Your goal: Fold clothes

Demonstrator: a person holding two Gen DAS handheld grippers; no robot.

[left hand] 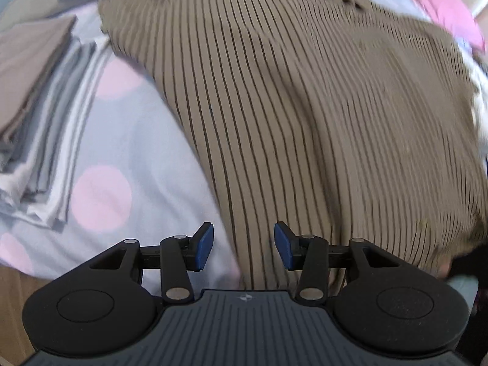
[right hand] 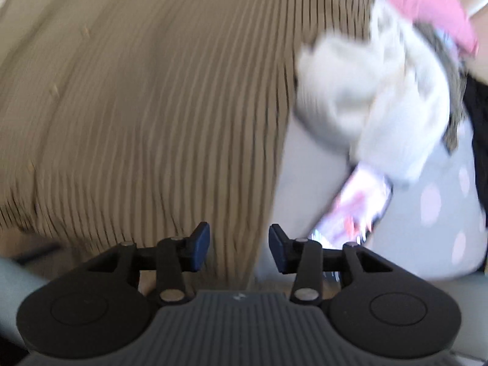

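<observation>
A tan shirt with thin dark stripes (left hand: 289,106) lies spread on a pale bedsheet with pink dots (left hand: 122,152). It fills most of the left wrist view and the left of the right wrist view (right hand: 152,106). My left gripper (left hand: 244,245) is open and empty, just above the shirt's near left edge. My right gripper (right hand: 239,245) is open and empty, over the shirt's near right edge. Both views are motion-blurred.
A stack of folded grey and white clothes (left hand: 39,116) lies at the left. A crumpled white garment (right hand: 381,91) and a pink cloth (right hand: 427,9) lie to the right. A phone (right hand: 350,210) lies on the sheet by the right gripper.
</observation>
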